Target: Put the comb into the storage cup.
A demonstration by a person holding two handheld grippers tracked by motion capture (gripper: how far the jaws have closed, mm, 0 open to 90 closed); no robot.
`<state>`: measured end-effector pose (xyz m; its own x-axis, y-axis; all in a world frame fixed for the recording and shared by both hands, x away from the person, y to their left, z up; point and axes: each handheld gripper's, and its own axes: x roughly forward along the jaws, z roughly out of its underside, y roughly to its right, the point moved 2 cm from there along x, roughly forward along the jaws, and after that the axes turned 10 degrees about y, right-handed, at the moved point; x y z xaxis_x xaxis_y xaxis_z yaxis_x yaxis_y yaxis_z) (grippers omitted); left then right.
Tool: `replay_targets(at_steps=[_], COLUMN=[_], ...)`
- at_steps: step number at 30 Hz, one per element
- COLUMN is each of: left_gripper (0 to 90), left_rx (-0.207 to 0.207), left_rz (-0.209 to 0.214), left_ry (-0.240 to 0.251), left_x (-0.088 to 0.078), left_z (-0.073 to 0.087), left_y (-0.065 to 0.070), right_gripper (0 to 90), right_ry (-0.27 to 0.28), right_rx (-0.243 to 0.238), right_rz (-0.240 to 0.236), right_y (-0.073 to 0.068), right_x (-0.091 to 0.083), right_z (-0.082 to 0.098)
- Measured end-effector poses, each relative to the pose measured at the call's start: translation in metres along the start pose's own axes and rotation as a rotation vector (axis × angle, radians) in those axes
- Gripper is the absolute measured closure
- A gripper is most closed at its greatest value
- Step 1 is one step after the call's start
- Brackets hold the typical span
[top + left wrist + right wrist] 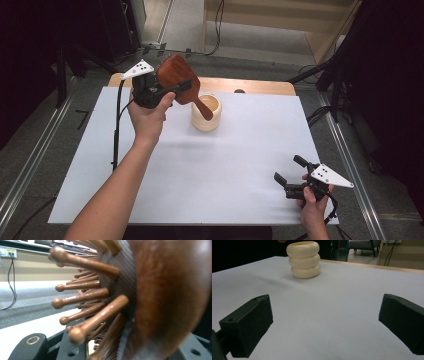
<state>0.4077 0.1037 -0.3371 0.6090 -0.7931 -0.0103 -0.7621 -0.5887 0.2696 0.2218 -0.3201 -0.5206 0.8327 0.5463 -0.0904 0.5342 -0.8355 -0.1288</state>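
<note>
Wooden brush above cup rim

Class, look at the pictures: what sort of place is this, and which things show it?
Probably a lab or recording workspace: a white-covered table, dark stands and floor cables around it, and hand-held grippers, the left gripper gripping a wooden hairbrush.

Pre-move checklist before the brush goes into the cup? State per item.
1. Left tool shut on the wooden hairbrush: ok, jaws clamp the head, bristles fill the left gripper view.
2. Brush handle aimed at the cream cup: ok, its tip sits over the cup mouth in the high view.
3. Handle tip already inside the cup: cannot tell.
4. Cup upright on the white table: ok, stands alone, mouth up.
5. Right tool out of the way: ok, open near the table's near right corner, nothing between its jaws.
</note>
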Motion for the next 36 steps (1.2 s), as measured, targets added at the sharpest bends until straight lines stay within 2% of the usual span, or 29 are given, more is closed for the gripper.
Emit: replay_targets(at_steps=[22,36], left_gripper=[59.8,59.8], left_rx=[0.015,0.017], left_rz=[-0.034,-0.083], left_ry=[0.019,0.006], left_x=[0.02,0.032], left_z=[-0.01,-0.001], left_y=[-0.01,-0.025], right_gripper=[0.0,0.0], right_ry=[0.006,0.007], right_rx=[0.002,0.008], right_rz=[-0.003,-0.001], right_y=[0.001,0.001], right_x=[-0.001,-0.001], right_z=[0.0,0.0])
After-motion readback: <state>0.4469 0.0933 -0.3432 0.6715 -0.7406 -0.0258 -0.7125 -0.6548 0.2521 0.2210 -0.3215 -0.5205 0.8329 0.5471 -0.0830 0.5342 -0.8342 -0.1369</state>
